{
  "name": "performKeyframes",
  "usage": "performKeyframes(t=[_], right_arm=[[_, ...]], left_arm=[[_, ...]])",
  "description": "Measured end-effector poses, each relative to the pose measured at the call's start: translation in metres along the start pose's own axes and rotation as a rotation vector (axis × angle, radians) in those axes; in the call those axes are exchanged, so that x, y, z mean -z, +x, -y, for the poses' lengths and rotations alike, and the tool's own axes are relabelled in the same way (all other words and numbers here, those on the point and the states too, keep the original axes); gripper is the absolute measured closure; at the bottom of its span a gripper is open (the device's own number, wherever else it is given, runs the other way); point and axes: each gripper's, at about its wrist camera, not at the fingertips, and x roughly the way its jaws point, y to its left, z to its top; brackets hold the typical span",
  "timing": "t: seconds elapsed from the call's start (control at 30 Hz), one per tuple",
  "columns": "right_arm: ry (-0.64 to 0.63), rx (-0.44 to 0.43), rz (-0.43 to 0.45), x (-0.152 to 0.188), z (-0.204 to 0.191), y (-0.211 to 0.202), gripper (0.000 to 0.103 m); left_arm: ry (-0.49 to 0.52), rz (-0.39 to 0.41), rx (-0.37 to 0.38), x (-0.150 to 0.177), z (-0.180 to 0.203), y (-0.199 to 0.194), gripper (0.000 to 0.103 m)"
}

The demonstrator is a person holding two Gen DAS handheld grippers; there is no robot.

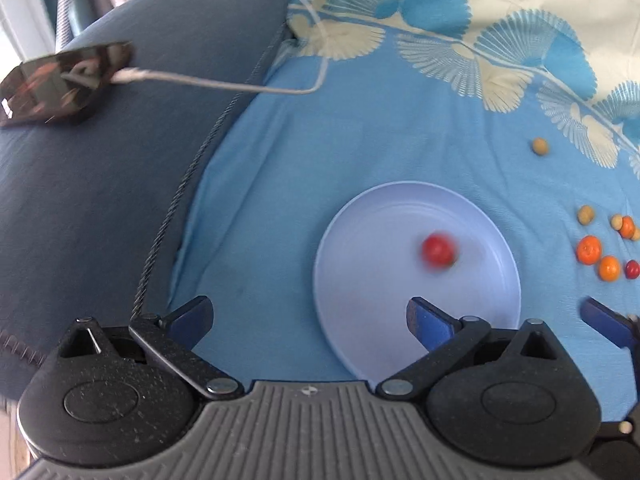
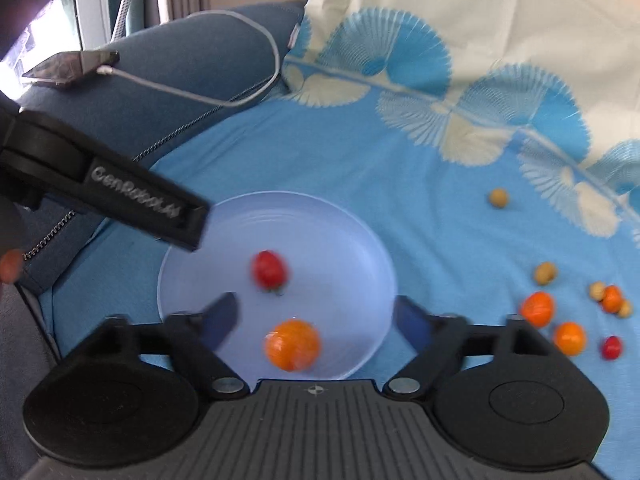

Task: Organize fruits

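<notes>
A pale lilac plate [image 1: 360,240] [image 2: 352,240] lies on the blue cloth. A red tomato [image 1: 438,250] [image 2: 269,270], blurred, is on the plate. A blurred orange [image 2: 293,345] is over the plate's near part, between my right gripper's [image 2: 316,318] open fingers, with a gap on each side. My left gripper [image 1: 310,320] is open and empty over the plate's left edge; its body shows in the right wrist view [image 2: 136,200]. Several small oranges [image 2: 538,309], one red tomato [image 2: 612,347] and tan round fruits [image 2: 545,273] lie on the cloth to the right.
A dark blue cushion [image 1: 100,200] lies left of the cloth, with a phone [image 1: 60,80] and its white cable [image 1: 224,85] on it. A lone tan fruit [image 2: 498,198] lies farther back. A cream patterned cloth [image 2: 480,20] rises behind.
</notes>
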Motion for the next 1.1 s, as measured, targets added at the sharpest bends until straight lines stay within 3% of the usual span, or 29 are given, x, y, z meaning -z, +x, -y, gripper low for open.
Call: performKeyframes(t=[0.23,0.4,0.77,1.1], right_arm=[[0.153,-0.043,-0.037,0.028,0.007,-0.056,0.003],[0.191,0.0,0.038,0.046,0.002,-0.095,0.001],[0.213,0.036,0.12,0.06,0.003,-0.141,0.001],[0.249,0.041,0.15,0.066,0.005,-0.157,0.001]], left_arm=[[-0.025,-0.013,-0.006,0.041,-0.015,-0.037,0.0],[-0.032,0.036,-0.006,0.06,-0.017,-0.066,0.0],[0.028,0.128,0.016,0.096,0.001,-0.114,0.0],[0.039,0.158,0.015,0.102,0.003,-0.128,0.0]])
